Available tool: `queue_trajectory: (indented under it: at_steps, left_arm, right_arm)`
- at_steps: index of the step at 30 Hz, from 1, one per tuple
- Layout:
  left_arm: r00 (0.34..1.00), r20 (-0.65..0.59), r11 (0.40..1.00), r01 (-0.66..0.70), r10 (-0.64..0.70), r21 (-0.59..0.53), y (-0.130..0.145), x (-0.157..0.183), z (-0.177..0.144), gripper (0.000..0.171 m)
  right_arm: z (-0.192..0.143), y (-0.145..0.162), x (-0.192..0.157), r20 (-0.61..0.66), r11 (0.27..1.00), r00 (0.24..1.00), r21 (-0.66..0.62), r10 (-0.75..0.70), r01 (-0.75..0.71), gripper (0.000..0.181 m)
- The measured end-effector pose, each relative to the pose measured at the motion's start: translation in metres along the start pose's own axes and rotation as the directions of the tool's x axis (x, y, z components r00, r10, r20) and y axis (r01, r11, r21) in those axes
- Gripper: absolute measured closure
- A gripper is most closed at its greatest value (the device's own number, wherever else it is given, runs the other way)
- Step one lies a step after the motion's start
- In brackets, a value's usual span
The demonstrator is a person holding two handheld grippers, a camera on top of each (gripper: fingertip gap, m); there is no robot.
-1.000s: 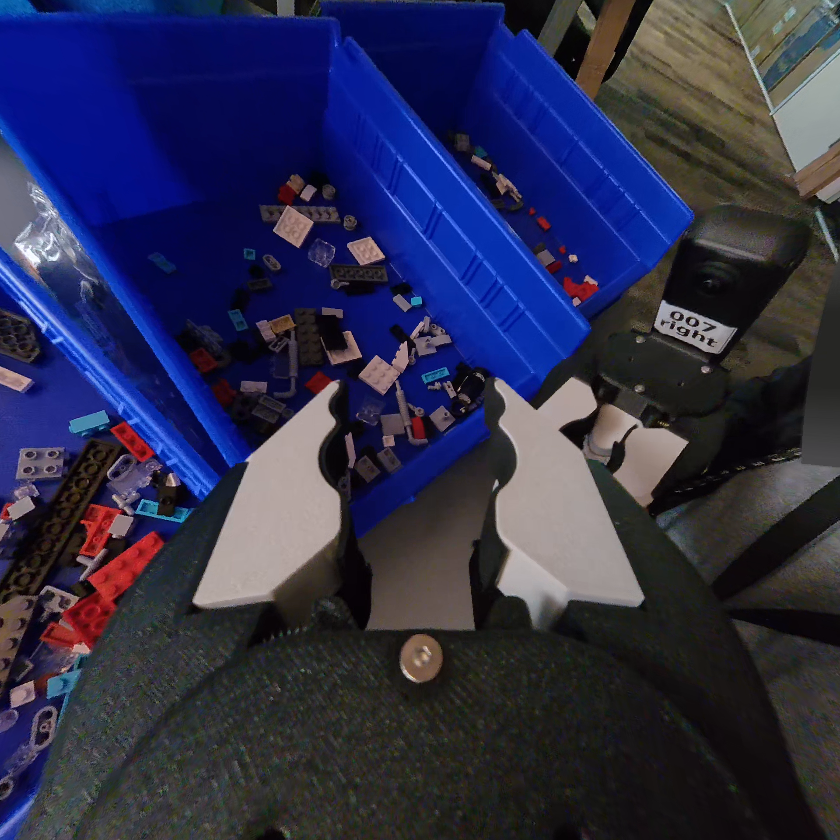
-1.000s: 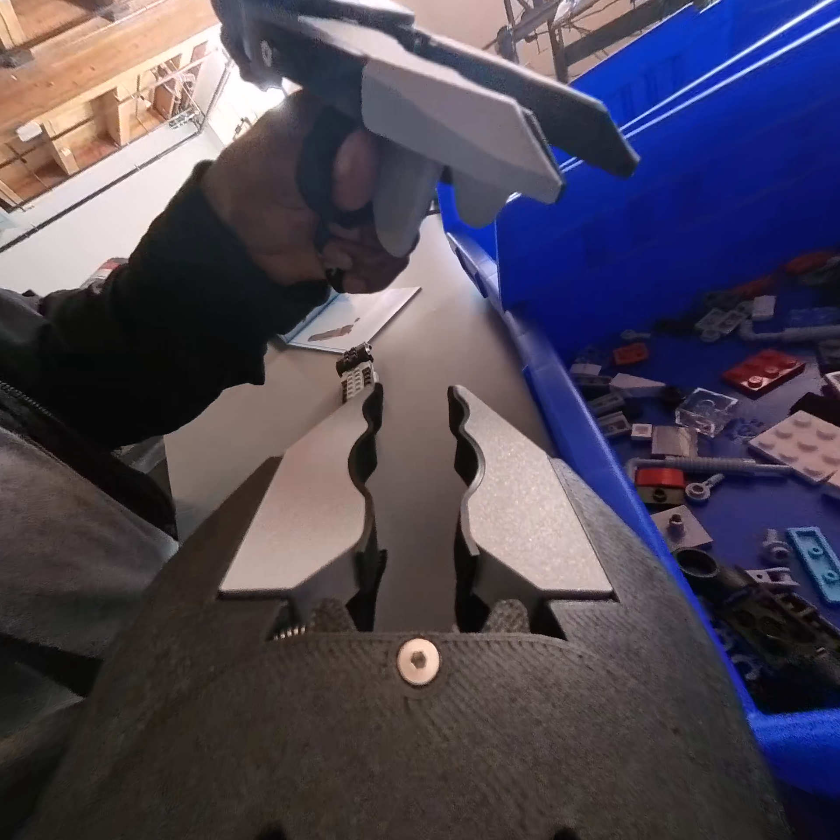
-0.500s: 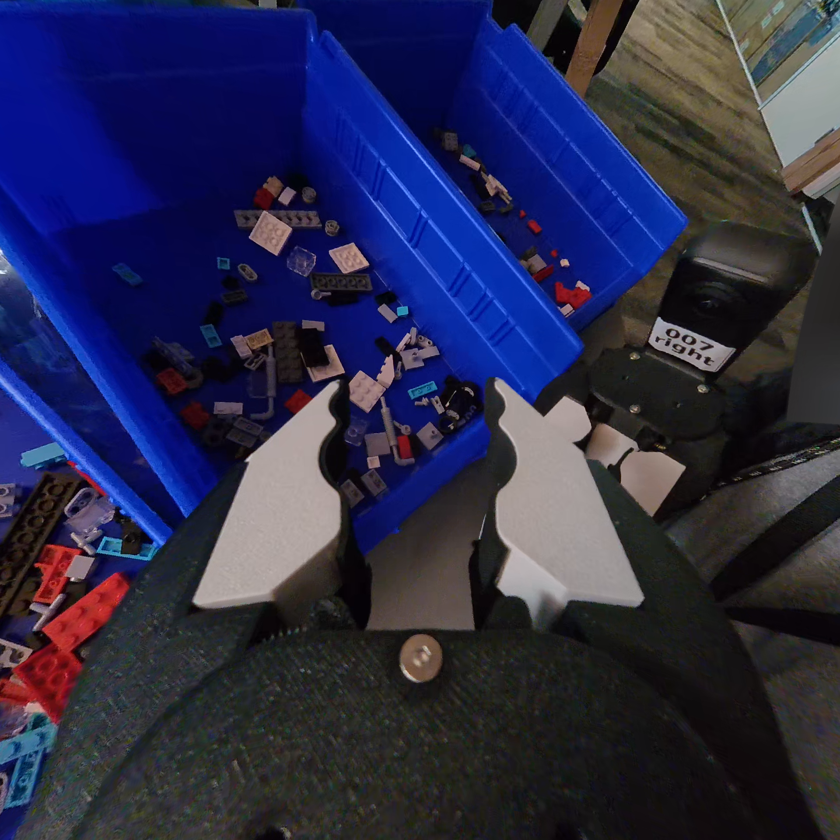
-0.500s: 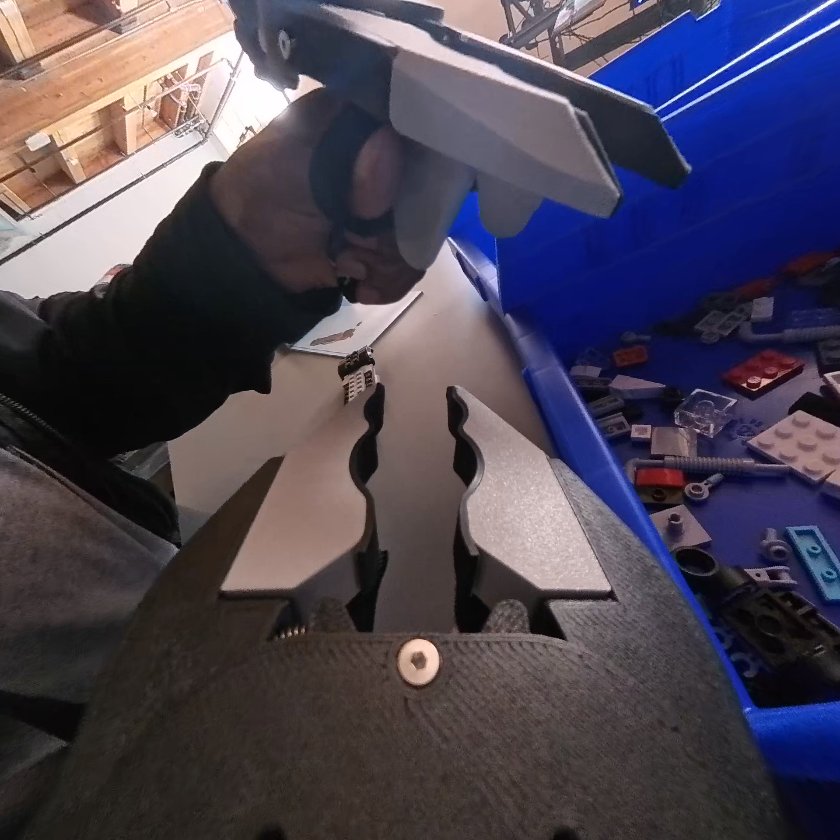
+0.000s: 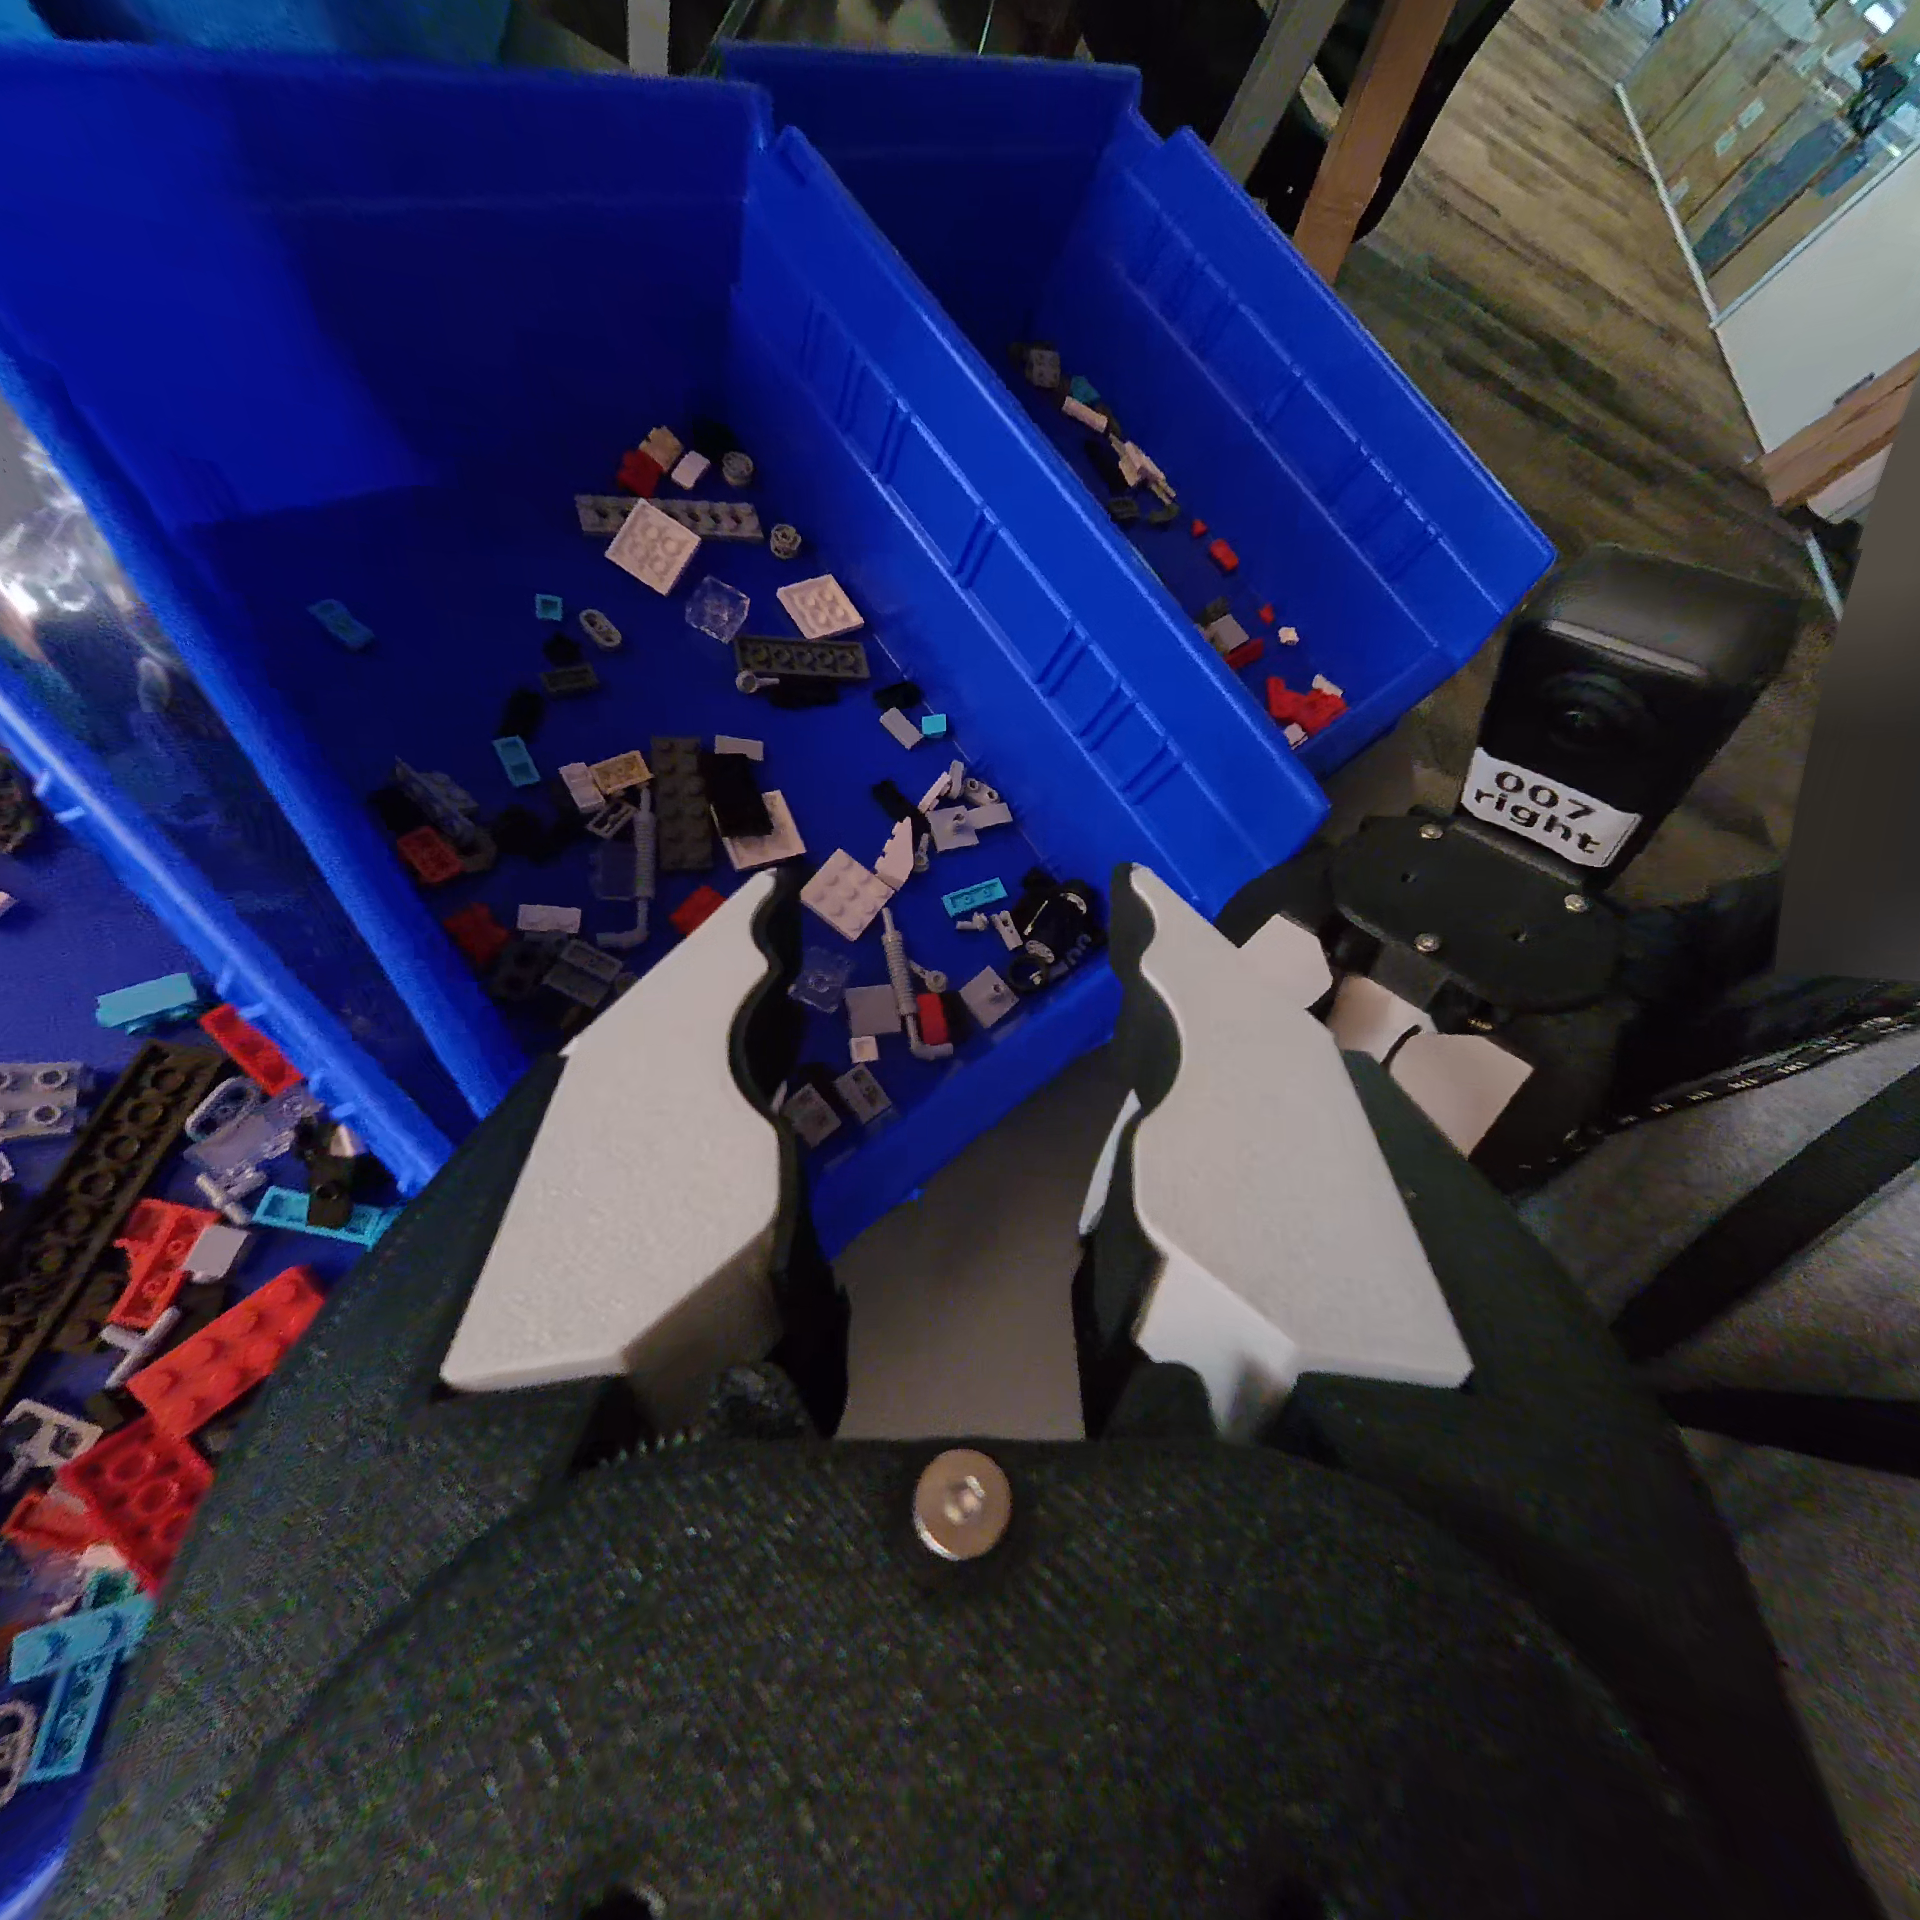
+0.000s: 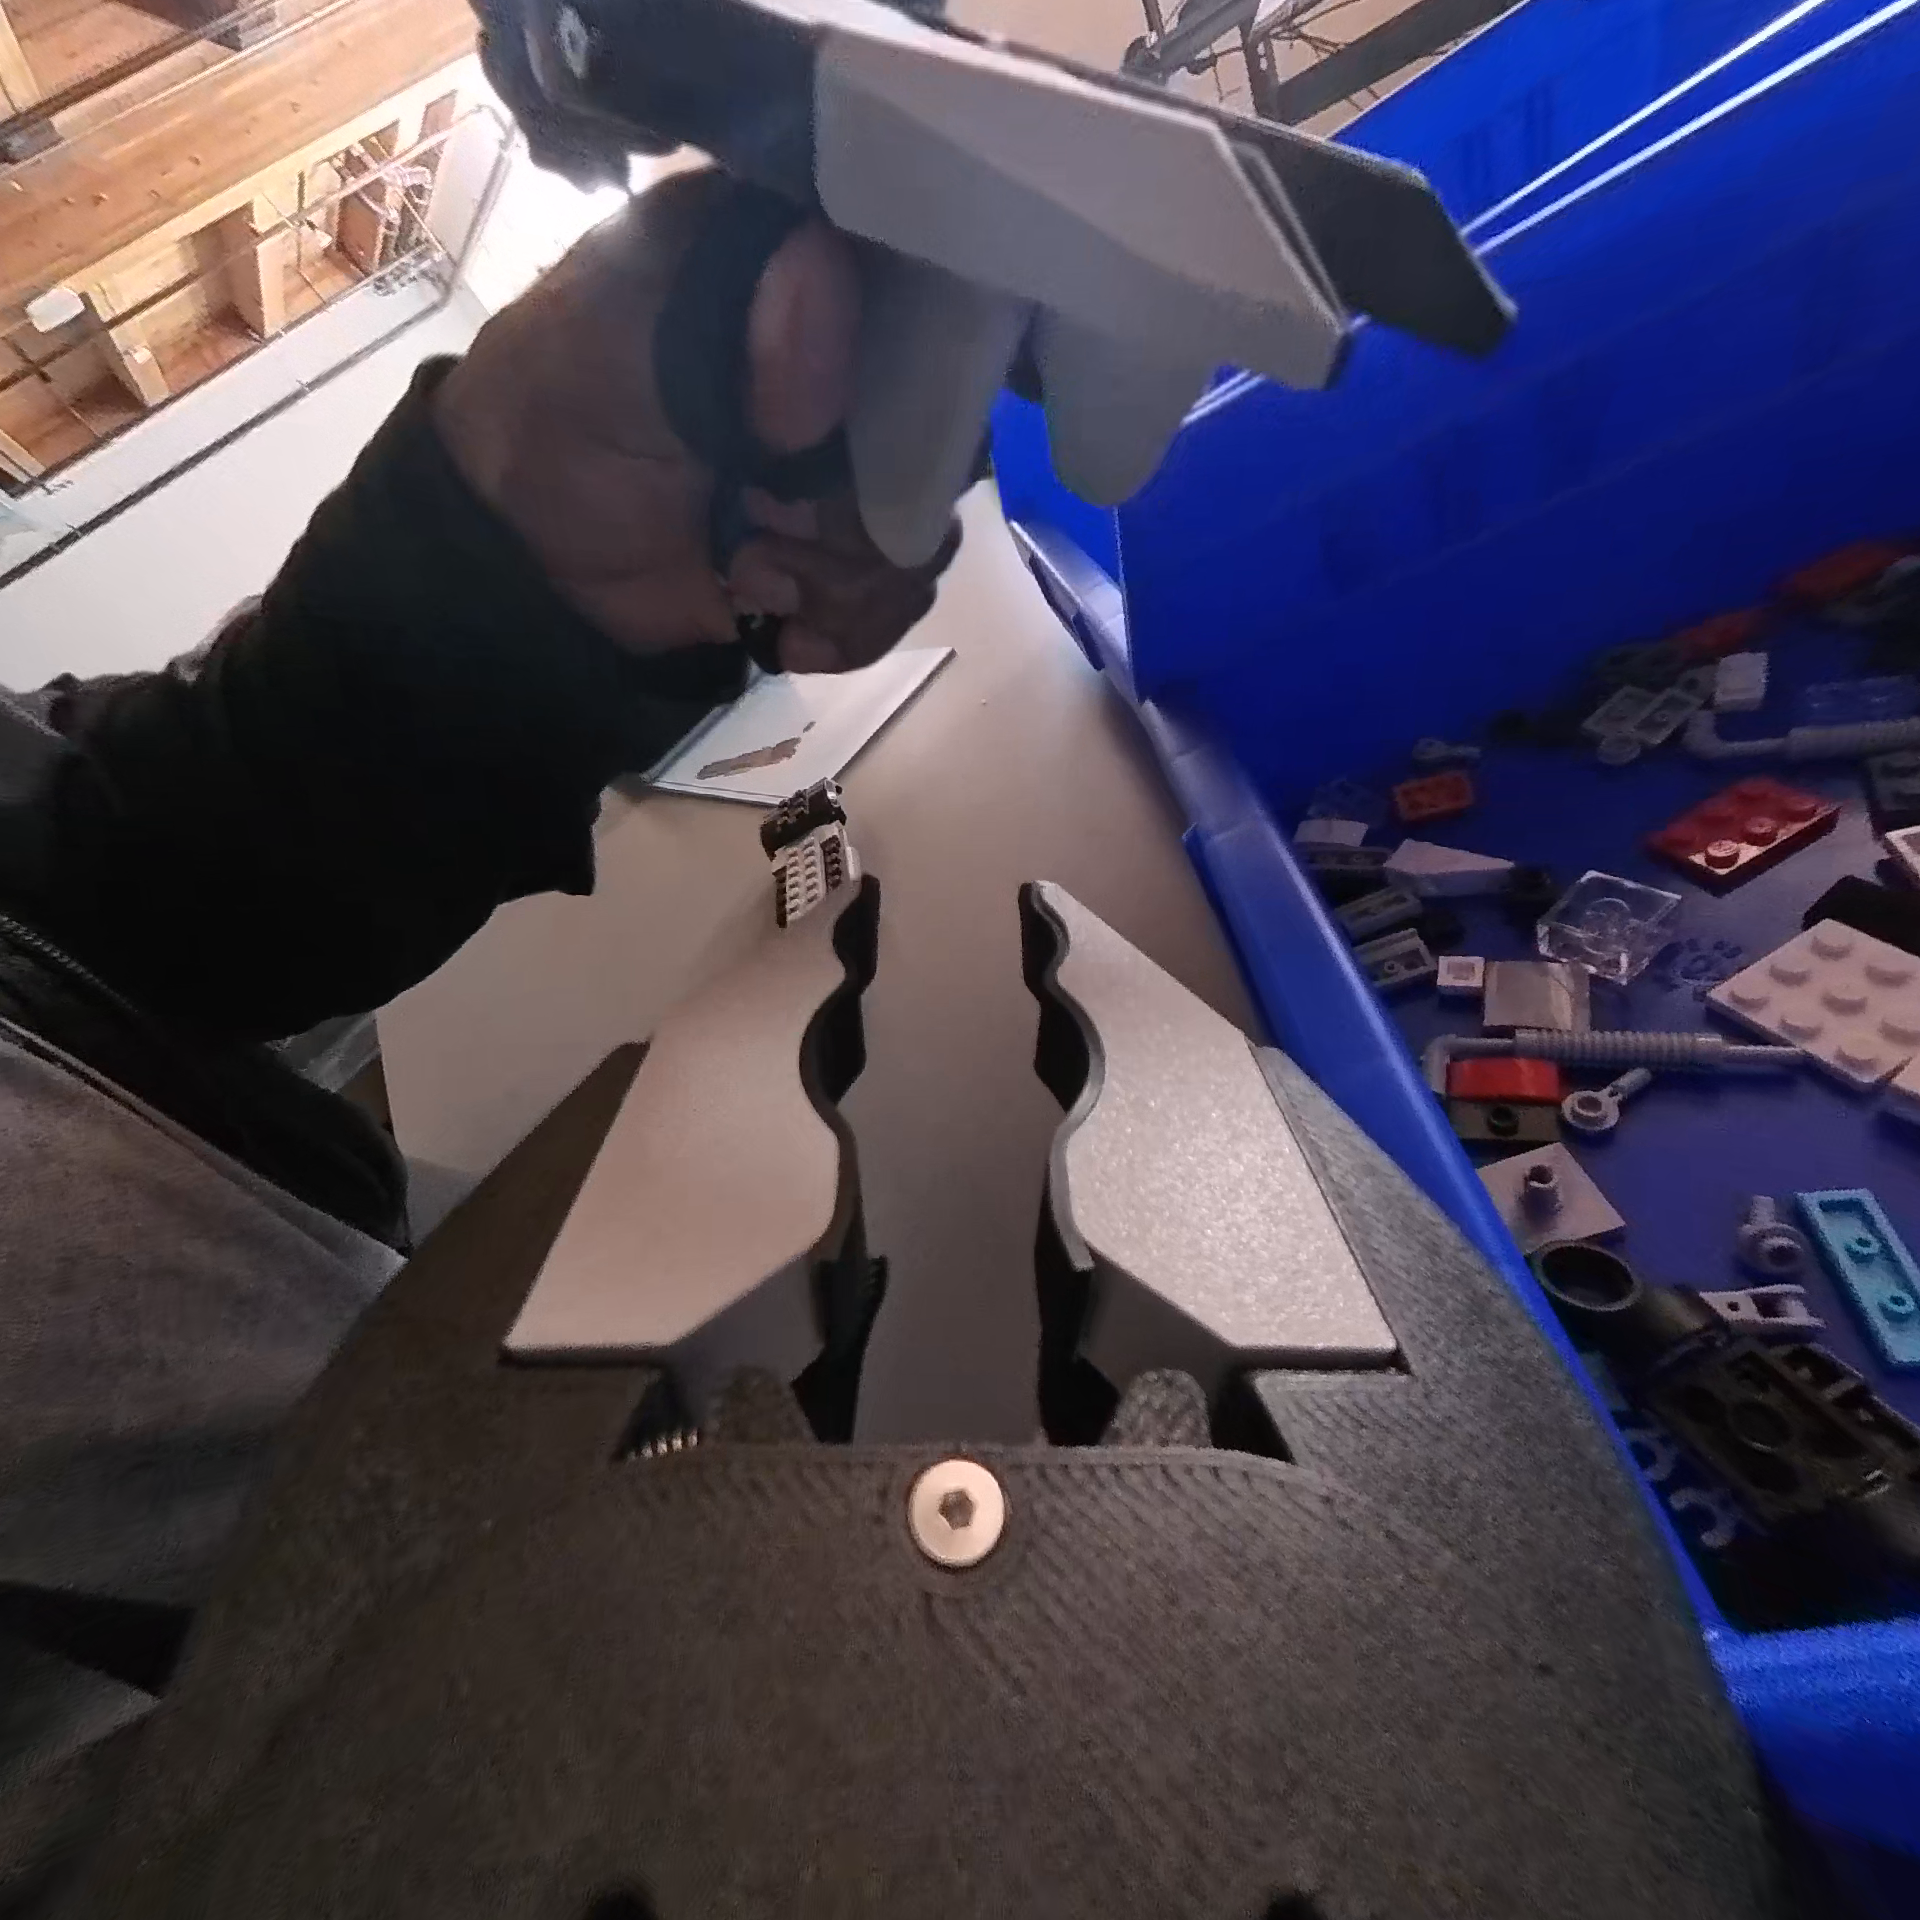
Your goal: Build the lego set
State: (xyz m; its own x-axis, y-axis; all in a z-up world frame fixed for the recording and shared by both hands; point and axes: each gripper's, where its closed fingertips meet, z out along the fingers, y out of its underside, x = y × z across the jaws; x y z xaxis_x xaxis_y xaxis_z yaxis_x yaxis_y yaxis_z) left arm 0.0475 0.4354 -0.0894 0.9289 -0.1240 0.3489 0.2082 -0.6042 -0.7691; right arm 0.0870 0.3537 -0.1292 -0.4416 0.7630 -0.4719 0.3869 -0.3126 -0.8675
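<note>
Left wrist view: my left hand-held gripper (image 5: pixel 940 935) hangs released and empty over the middle blue plastic bin (image 5: pixel 1039 665) of small loose lego pieces (image 5: pixel 727 790). Risk, I judge: pinching several at once in that clutter.

Right wrist view: right hand-held gripper (image 6: pixel 948 904) released, empty; small black-and-white lego assembly (image 6: pixel 808 864) stands just beyond it on the pale grey bench (image 6: pixel 956 727), easily toppled. Wood-panelled room behind.

Blue bin wall (image 5: pixel 966 1164) fronts left gripper (image 5: pixel 945 894); bin top open.
</note>
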Motion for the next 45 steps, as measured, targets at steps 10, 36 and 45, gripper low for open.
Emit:
queue_trajectory:
  at_steps: [10, 36, 45]
  left_arm:
    - [0.997, 0.048, 0.992, 0.052, -0.058, 0.118, 0.004, -0.020, -0.062, 0.112]
    - [0.942, 0.296, 0.971, 0.092, -0.157, 0.222, 0.062, -0.137, -0.213, 0.112]
    - [0.933, 0.315, 0.959, 0.087, -0.174, 0.272, 0.053, -0.169, -0.211, 0.112]
  right_arm:
    - [0.019, 0.014, -0.009, 0.041, 0.992, 0.998, -0.114, -0.055, 0.059, 0.152]
    - [0.150, 0.013, -0.031, 0.168, 0.892, 0.921, -0.239, -0.352, 0.384, 0.151]
    - [0.152, 0.005, -0.026, 0.179, 0.920, 0.940, -0.216, -0.291, 0.327, 0.151]
